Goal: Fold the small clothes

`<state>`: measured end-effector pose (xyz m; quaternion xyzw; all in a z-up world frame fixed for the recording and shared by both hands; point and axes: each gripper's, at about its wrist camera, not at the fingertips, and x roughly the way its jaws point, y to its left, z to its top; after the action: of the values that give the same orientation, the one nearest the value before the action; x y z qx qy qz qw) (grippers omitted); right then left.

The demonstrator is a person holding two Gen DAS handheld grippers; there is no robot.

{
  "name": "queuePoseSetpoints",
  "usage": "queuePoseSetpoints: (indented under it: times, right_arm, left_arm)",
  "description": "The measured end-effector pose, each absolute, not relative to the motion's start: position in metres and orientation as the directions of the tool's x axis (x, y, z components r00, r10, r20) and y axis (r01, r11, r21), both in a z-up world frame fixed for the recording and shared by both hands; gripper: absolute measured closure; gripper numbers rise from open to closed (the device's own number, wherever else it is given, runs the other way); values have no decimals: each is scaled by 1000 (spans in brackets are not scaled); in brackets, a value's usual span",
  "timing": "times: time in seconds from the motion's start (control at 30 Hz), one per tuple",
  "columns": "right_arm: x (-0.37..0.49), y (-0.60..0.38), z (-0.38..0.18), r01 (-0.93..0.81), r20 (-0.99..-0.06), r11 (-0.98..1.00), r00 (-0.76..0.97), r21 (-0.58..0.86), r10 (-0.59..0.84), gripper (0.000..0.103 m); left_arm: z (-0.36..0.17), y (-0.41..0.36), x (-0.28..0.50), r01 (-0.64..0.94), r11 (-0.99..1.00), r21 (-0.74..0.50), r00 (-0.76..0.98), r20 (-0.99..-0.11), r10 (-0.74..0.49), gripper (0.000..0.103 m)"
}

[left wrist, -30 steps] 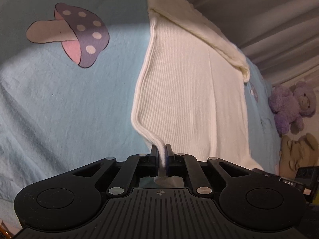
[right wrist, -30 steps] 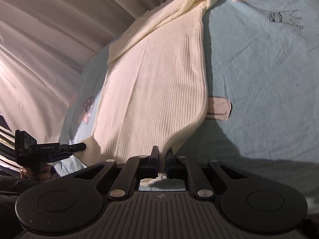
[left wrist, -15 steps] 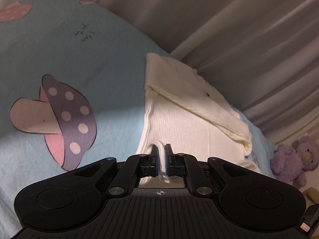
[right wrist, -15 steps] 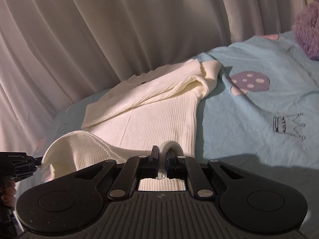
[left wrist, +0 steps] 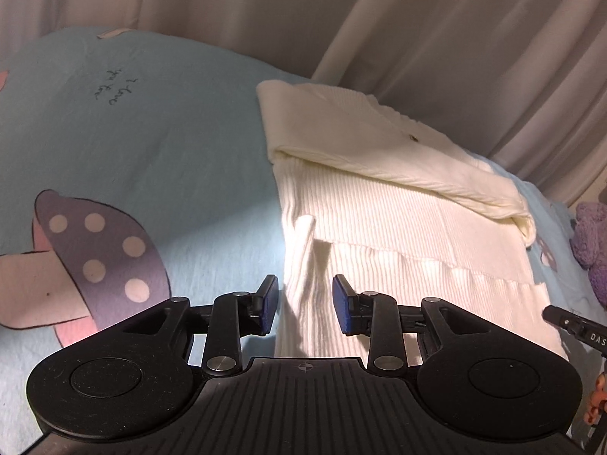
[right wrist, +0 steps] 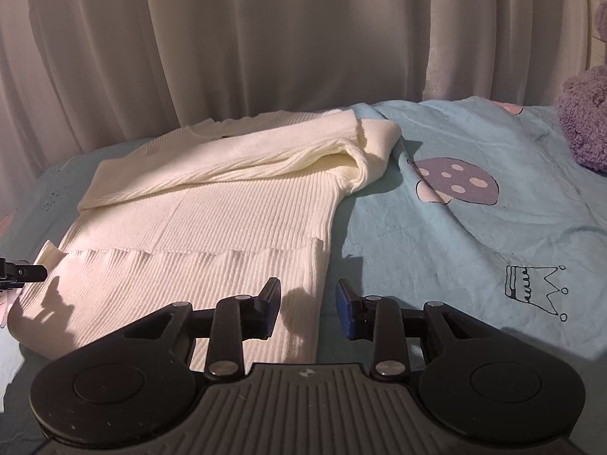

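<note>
Both grippers have let go of the hem they were pinching a second ago, and the sweater's lower half, which was then hanging stretched from their tips, now lies doubled up over its upper body. Nearest the left camera, the left gripper (left wrist: 305,305) has its jaws opening, blue pads apart and pressing on nothing, with the sweater's (left wrist: 398,235) left edge lying on the bed beneath the gap. The right gripper (right wrist: 308,309) is the same: jaws opening, nothing pinched, the garment's right edge lying below and between its fingers. Just beyond the tips, the folded-up hem (right wrist: 189,254) runs across the ribbed knit as a wavy line, with one small corner sticking up at the left side. Further on, a sleeve (right wrist: 227,167) lies folded across the chest, its bunched end at the right shoulder. The cream sweater rests on the pale blue bedsheet (left wrist: 151,132) printed with mushrooms (left wrist: 95,254), close to the curtain (right wrist: 265,38) at the far edge; a purple plush toy (right wrist: 584,125) sits off to one side. By my reading, the sleeve fold and the bottom-to-top fold are done; what may be left is tidying the raised corner, evening the hem, and perhaps one more fold to make the bundle compact.
</note>
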<state>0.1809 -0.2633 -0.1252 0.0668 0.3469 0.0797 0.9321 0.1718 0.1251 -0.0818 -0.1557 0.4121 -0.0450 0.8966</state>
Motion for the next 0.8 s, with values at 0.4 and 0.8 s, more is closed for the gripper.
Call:
queuePoseSetpoints:
  times: [0.4,0.8]
  right_arm:
    - [170,-248,-103,-142,-569,982,800,126,188,97]
    - [188,-250,-119,-146,-643,971,728,191,236,93]
  left_arm:
    - [-65,106,172,5,979,-202,721,-678,-143,94]
    - [-78,100,184,70,971,-227,679,-703,-213,86]
